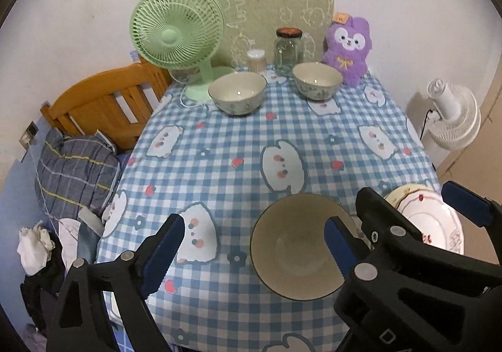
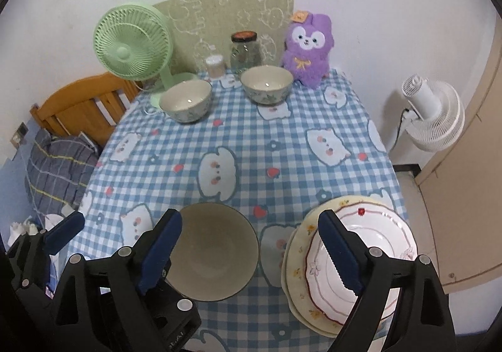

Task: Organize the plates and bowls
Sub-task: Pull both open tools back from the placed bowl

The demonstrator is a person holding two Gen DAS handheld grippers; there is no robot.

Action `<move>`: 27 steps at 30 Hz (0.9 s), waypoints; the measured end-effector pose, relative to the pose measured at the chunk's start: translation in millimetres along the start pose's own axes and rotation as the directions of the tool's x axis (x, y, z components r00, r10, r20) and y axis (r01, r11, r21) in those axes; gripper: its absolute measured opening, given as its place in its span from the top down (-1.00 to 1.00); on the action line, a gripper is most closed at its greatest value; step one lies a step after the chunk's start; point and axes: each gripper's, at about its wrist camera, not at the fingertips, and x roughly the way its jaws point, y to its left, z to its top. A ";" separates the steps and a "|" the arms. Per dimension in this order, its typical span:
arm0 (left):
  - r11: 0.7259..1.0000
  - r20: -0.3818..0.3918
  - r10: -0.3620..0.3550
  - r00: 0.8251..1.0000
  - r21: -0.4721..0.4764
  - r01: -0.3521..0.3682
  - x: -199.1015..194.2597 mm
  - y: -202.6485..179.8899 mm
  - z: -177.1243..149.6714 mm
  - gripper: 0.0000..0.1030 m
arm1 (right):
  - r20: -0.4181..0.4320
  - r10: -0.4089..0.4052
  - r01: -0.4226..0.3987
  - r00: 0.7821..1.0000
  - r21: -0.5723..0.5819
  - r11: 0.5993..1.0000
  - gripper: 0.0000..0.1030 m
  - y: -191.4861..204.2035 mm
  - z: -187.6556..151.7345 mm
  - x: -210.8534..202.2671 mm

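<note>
The left gripper [image 1: 251, 245] and right gripper [image 2: 251, 253] both hang spread wide, holding nothing. Their black frames cut off the lower frame. Low centre sits a dark-rimmed beige bowl [image 2: 216, 253]; lower right, a pink-edged white plate [image 2: 370, 261] lies on a cream floral plate [image 2: 296, 273], partly hidden. Two floral bowls [image 2: 185, 100] [image 2: 266, 83] stand near the upper edge of the blue gingham tablecloth [image 2: 251, 145], before a green fan [image 2: 131, 47].

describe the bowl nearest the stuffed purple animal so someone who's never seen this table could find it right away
Start at the checked table and look to its far edge by the wall, where the purple plush sits. The bowl is just left of it, in front of the glass jar. Unlike the twin floral bowl by the green fan, it stands nearest the plush.
</note>
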 end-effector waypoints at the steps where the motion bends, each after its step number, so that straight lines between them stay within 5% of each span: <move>1: 1.000 0.007 -0.003 1.000 -0.008 0.004 -3.5 0.4 1.3 -0.78 | 0.005 0.008 -0.007 1.000 -0.003 1.000 -0.76 -0.6 1.7 -2.0; 15: 0.993 0.065 -0.082 0.995 -0.081 0.087 -27.7 8.2 24.5 -0.77 | 0.045 0.038 -0.035 0.998 -0.068 0.997 -0.76 3.7 34.8 -25.6; 27: 0.997 0.102 -0.065 0.993 -0.036 0.069 -18.8 13.4 51.0 -0.77 | 0.093 0.032 -0.027 0.995 -0.062 0.998 -0.76 7.8 60.0 -14.6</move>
